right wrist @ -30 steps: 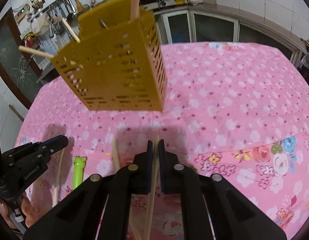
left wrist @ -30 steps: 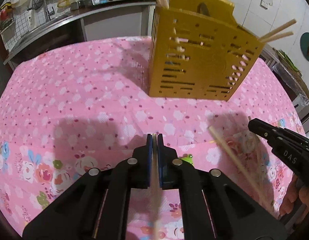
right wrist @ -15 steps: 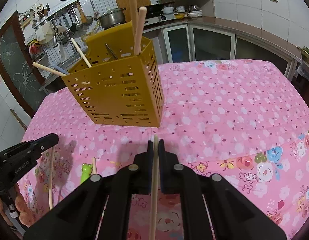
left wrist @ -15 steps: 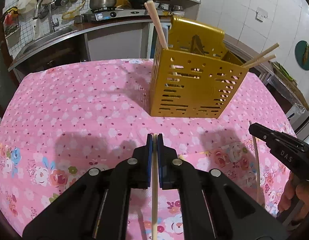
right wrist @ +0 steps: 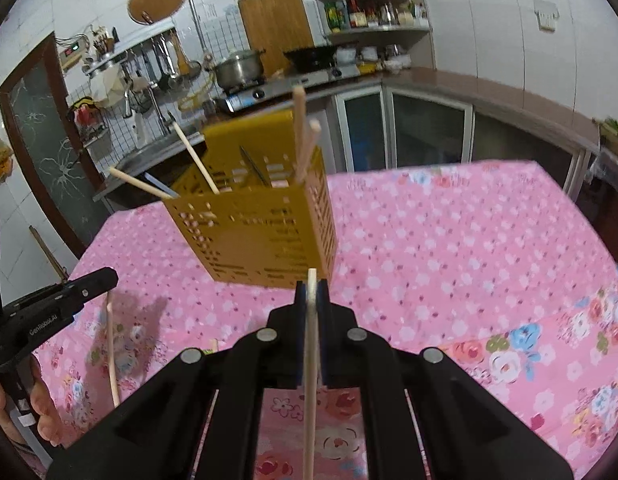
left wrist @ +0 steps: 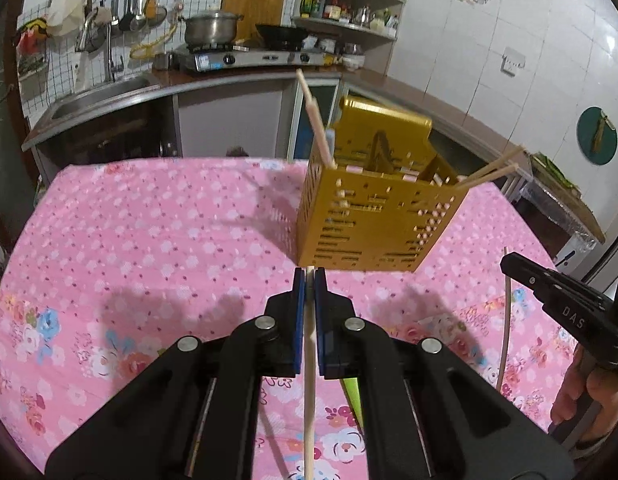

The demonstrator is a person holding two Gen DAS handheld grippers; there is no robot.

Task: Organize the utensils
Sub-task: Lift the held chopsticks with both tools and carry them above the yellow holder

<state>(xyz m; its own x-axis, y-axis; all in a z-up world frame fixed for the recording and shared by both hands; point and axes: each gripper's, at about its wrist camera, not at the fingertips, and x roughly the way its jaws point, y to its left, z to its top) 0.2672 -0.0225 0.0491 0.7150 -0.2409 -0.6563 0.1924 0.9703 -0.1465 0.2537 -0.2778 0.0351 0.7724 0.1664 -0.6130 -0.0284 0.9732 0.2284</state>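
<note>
A yellow slotted utensil holder [left wrist: 373, 216] [right wrist: 261, 232] stands on the pink flowered tablecloth, with several wooden chopsticks leaning out of it. My left gripper [left wrist: 309, 280] is shut on a wooden chopstick [left wrist: 309, 400] that hangs down from its blue pads, short of the holder. My right gripper [right wrist: 311, 292] is likewise shut on its own wooden chopstick [right wrist: 310, 400]. Each gripper shows in the other's view, at the right edge [left wrist: 549, 292] and the left edge [right wrist: 57, 308], with its chopstick dangling. A green utensil [left wrist: 353, 392] lies on the cloth under the left gripper.
The pink tablecloth [left wrist: 149, 240] covers the table around the holder. Behind it runs a kitchen counter with a sink [left wrist: 97, 96], a gas stove with a pot [left wrist: 213, 32] and a wok, and shelves of bottles. A person's hand [left wrist: 589, 400] grips the right tool.
Both grippers have risen and tilted up with their chopsticks, lifting them off the cloth. The holder now looks farther and lower in both views, and more of the kitchen shows.
</note>
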